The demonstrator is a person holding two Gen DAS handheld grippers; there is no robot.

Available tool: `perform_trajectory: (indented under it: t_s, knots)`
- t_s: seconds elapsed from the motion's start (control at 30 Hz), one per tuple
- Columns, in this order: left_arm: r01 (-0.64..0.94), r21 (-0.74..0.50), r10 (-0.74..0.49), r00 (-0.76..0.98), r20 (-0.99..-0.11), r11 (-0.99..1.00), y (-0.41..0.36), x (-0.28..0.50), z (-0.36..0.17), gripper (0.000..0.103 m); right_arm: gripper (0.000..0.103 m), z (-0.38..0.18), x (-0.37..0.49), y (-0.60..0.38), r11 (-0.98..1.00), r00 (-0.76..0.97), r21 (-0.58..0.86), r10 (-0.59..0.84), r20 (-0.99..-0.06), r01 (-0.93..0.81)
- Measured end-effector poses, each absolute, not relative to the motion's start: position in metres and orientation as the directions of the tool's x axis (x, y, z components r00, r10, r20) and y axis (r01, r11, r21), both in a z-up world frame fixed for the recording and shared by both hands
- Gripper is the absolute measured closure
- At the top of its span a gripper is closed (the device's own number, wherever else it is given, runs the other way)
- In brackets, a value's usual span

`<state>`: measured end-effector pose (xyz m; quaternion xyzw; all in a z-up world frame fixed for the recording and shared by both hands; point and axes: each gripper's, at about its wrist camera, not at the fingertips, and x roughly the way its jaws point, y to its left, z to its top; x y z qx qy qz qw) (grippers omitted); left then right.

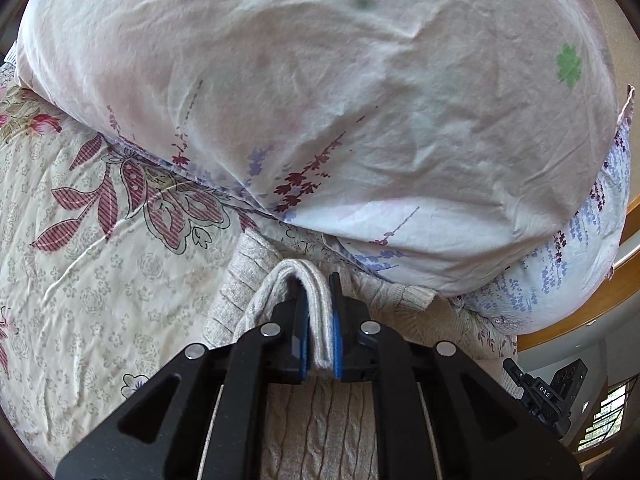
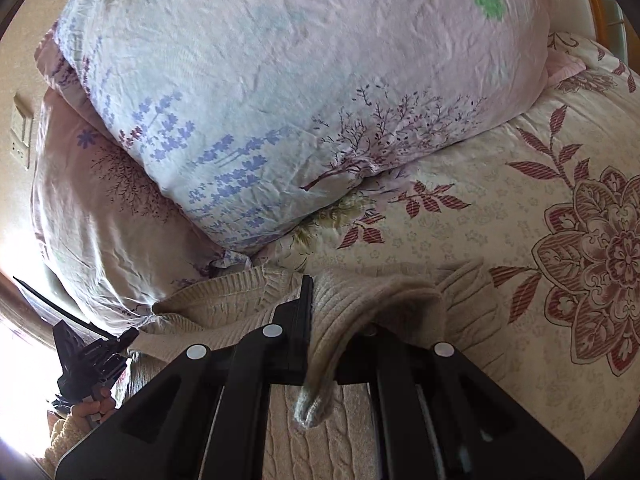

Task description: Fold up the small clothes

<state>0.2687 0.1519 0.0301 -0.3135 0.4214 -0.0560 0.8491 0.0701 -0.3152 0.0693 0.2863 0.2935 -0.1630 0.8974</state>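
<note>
On floral bedsheet (image 2: 500,240), left gripper (image 1: 320,320) and right gripper (image 2: 340,320) each pinch beige sweater (image 2: 240,296)

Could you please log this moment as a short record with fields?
surface: floral bedsheet
garment: beige cable-knit sweater, lying on the sheet below the pillows
left tool: shut on a folded edge of the sweater
right tool: shut on a ribbed edge of the sweater, which drapes over and hides one finger
pillows: upper pillow rests on a lower pillow, just beyond the sweater
fold state: edges lifted, fold not yet laid down
</note>
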Motion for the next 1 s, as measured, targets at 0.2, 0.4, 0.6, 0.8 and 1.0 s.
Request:
perform_trajectory:
  t_s: [0.2,0.4,0.6,0.8,1.0]
  knots:
    - [-0.178,-0.569,-0.347,0.636,-0.689,0.803,0.146,0.274,0.023,0.092,0.095,0.058,0.075,-0.328,0.734,0.751,0.465,-0.092,-0.654,0.494]
    - [-0.164,-0.594,-0.382,0.625,-0.680,0.788,0.145,0.273,0.023,0.072,0.074,0.058,0.076,-0.336,0.685,0.746,0.528,-0.035,-0.665,0.502]
    - [-0.078,-0.482,-0.315,0.664,-0.678,0.873,0.138,0.250,0.058,0.030,0.017,0.102,0.039,-0.329,0.734,0.805,0.471,-0.173,-0.567,0.490]
    - [-0.075,-0.456,-0.306,0.645,-0.701,0.887,0.160,0.222,0.055,0.030,0.039,0.108,-0.004,-0.332,0.729,0.773,0.410,-0.255,-0.581,0.548]
    - [-0.125,-0.475,-0.324,0.583,-0.745,0.871,0.168,0.214,0.029,0.030,0.049,0.077,-0.015,-0.329,0.713,0.711,0.382,-0.230,-0.665,0.588]
